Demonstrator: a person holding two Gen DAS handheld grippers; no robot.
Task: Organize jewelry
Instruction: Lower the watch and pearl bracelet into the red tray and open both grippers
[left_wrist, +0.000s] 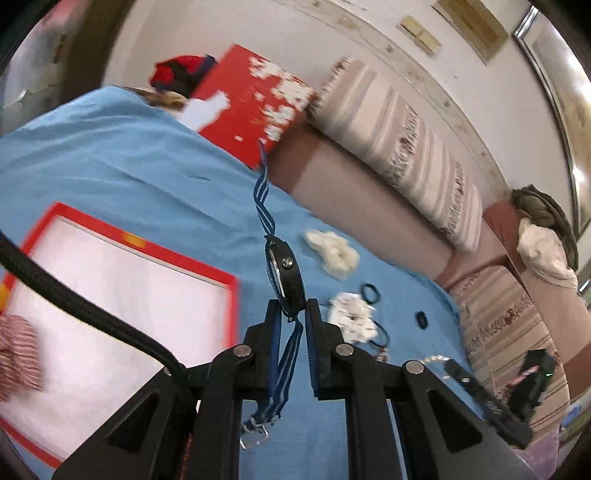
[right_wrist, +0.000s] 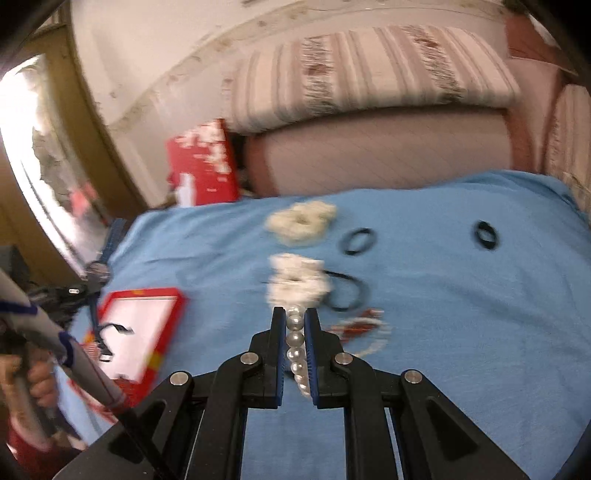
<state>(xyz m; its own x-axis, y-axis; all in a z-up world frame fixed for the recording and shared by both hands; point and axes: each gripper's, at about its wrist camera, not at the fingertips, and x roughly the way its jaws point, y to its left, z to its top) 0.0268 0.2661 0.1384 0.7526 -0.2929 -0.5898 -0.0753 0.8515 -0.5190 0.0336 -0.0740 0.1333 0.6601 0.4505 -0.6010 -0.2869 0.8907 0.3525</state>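
My left gripper (left_wrist: 291, 308) is shut on a black watch (left_wrist: 286, 275) with a blue striped strap, held above the blue cloth (left_wrist: 129, 162). Its buckle end hangs down between the fingers. My right gripper (right_wrist: 295, 315) is shut on a white pearl strand (right_wrist: 297, 349), just in front of a white scrunchie (right_wrist: 297, 278). A red-rimmed box with a white inside (left_wrist: 122, 280) lies at the left; it also shows in the right wrist view (right_wrist: 142, 321). In the right wrist view the left gripper with the watch (right_wrist: 96, 272) is at the far left.
On the cloth lie a second cream scrunchie (right_wrist: 301, 221), several black hair ties (right_wrist: 356, 240) and a red and white bracelet (right_wrist: 364, 328). The red box lid (left_wrist: 251, 107) leans on a striped sofa cushion (left_wrist: 399, 147) behind the cloth.
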